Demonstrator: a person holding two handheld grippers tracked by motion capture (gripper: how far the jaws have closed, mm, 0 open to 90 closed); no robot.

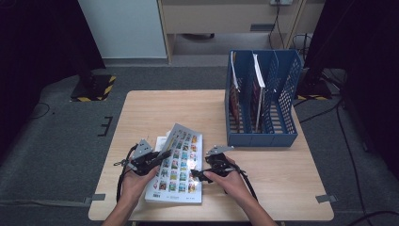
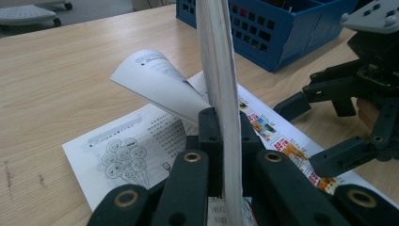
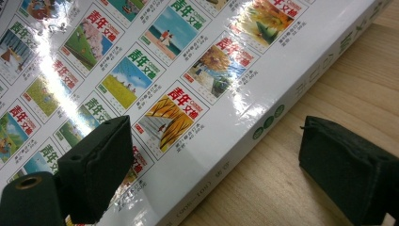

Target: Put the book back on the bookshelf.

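While my left tool (image 2: 221,141) has its jaws pinched on a thick sheaf of the glossy white paperback magazine with rows of small coloured cover pictures (image 1: 181,162), the book lies at the near edge of the pale wooden table (image 1: 141,113), and I judge the grip the first thing that could fail. In the left gripper view the held pages stand up edge-on between the jaws, and one loose white printed page (image 2: 160,87) has already curled away beneath them; if I lift or turn faster, more leaves may slip out, crease or tear at the spine. My right tool (image 3: 211,155) stands with jaws spread wide, one pad over the shiny cover, the other over bare wood beyond the spine, holding nothing. Closing from there could miss the spine or push the book sideways, since the slick cover gives little bite. With one side raised and the other flat, the binding could twist, or the book could slide toward the table's near edge and drop. Farther off stands the blue perforated plastic file holder (image 1: 261,101), with thin books upright in its slots; I reckon a floppy, half-open magazine carried there could catch on a divider or knock those over.
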